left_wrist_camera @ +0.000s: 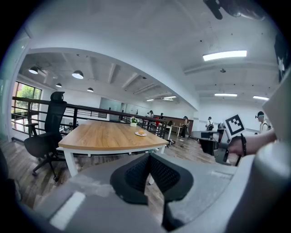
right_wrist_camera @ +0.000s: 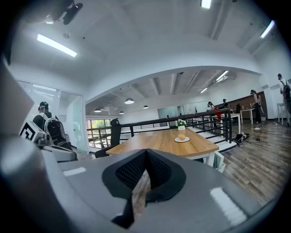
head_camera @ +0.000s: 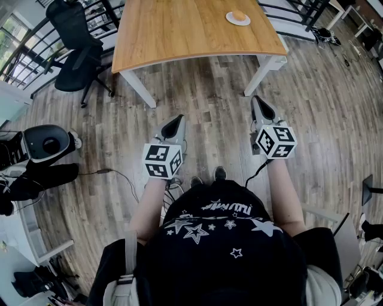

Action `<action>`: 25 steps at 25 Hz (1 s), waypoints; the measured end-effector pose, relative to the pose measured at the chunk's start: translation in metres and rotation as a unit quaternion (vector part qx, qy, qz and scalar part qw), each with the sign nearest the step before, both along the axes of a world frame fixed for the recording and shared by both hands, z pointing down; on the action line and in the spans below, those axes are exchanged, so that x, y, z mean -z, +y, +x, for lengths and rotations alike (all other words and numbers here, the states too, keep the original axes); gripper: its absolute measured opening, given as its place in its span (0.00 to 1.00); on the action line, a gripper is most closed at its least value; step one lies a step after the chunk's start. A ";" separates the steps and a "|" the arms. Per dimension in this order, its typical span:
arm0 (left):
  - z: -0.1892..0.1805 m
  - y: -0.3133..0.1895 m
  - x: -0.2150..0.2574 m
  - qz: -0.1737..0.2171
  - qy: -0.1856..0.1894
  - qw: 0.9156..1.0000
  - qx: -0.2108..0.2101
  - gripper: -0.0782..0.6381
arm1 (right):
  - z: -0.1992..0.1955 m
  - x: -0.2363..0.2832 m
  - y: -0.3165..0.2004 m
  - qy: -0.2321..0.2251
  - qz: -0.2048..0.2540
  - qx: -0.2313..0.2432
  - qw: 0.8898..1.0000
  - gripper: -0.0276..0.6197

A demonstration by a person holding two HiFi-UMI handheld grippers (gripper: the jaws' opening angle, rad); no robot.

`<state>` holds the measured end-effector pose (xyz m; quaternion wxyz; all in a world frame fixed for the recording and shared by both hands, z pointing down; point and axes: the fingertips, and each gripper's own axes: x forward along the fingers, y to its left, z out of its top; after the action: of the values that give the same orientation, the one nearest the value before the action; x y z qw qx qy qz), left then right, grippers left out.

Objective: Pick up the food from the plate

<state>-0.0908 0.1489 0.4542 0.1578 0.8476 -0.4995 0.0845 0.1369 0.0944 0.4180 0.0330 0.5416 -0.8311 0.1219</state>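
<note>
A round orange-brown bun [head_camera: 239,15] lies on a small white plate [head_camera: 230,20] near the far right corner of the wooden table [head_camera: 179,30]. In the left gripper view the bun [left_wrist_camera: 141,133] is a small spot far off on the table; in the right gripper view the bun [right_wrist_camera: 182,136] sits on its plate [right_wrist_camera: 182,140]. Both grippers hang over the floor, well short of the table. My left gripper [head_camera: 179,119] [left_wrist_camera: 149,156] is shut and holds nothing. My right gripper [head_camera: 255,100] [right_wrist_camera: 146,152] is shut and holds nothing too.
A black office chair [head_camera: 75,48] stands at the table's left end. A small potted plant [right_wrist_camera: 181,124] sits behind the plate, with a black railing [right_wrist_camera: 204,122] beyond. A black-and-white device [head_camera: 45,142] and cables lie on the floor at left. People stand far off.
</note>
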 end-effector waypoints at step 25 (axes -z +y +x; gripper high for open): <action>-0.040 0.032 -0.015 -0.011 0.001 1.000 -0.002 0.11 | -0.026 -0.016 0.022 -0.014 -0.008 -0.017 1.000 0.04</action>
<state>-0.1303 0.1805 0.4688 0.1671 0.8470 -0.4966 0.0895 0.1109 0.1163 0.4336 0.0230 0.5536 -0.8212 0.1366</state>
